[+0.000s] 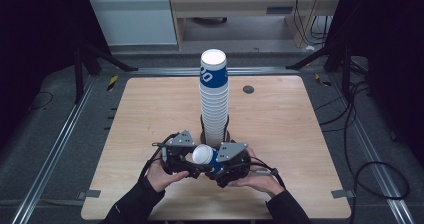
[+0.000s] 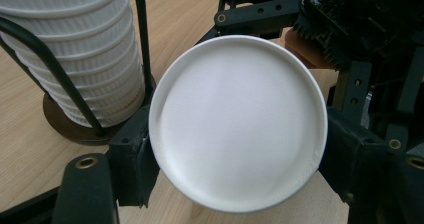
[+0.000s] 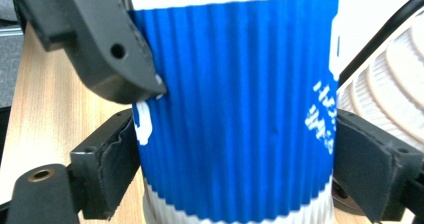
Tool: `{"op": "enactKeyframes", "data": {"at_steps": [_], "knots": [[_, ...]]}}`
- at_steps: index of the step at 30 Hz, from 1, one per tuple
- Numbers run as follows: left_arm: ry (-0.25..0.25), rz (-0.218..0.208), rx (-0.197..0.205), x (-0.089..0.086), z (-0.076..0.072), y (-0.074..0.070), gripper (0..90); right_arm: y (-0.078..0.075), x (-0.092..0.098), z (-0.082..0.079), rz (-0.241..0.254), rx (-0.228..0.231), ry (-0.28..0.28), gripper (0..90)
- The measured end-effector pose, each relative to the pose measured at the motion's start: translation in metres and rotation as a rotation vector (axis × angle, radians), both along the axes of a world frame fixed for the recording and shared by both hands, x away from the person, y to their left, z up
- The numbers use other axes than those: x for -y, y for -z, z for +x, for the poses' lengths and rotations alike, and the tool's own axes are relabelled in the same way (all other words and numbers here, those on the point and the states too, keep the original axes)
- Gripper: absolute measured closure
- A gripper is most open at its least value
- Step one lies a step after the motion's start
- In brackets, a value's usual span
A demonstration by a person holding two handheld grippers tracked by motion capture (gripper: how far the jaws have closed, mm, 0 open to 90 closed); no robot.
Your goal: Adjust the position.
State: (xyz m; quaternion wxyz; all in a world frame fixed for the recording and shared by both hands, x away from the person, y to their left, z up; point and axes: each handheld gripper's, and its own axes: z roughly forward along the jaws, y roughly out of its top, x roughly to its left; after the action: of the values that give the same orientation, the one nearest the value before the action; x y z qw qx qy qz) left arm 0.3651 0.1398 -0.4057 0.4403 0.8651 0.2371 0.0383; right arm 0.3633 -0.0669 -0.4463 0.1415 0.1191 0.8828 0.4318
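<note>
Blue ribbed paper cup (image 1: pixel 205 156) lies sideways between both grippers above the table (image 1: pixel 280 134): left gripper (image 2: pixel 235 169) clamps its white base, right gripper (image 3: pixel 235 174) brackets its wall, contact unclear, beside the cup stack (image 1: pixel 214 99).

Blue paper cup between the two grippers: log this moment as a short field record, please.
held item: blue ribbed paper cup, lying sideways, white base facing the left gripper's camera
left gripper: jaws pressed on the cup's base rim at both sides
right gripper: jaws flank the cup's blue wall, a slight gap at its sides
cup stack: tall, upside down, in a black wire holder, just behind the grippers
surface: wooden table
</note>
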Motion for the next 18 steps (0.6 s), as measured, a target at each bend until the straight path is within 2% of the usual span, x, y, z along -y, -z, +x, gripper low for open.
{"op": "enactKeyframes", "data": {"at_steps": [8,18], "knots": [[-0.022,-0.017,0.024,-0.01,0.001,-0.004,26.2,-0.006,0.006,0.0,0.03,0.007,0.023,10.9],[-0.058,-0.079,0.06,-0.032,0.004,-0.007,26.1,-0.016,0.024,0.004,0.105,-0.016,0.058,11.0]]}}
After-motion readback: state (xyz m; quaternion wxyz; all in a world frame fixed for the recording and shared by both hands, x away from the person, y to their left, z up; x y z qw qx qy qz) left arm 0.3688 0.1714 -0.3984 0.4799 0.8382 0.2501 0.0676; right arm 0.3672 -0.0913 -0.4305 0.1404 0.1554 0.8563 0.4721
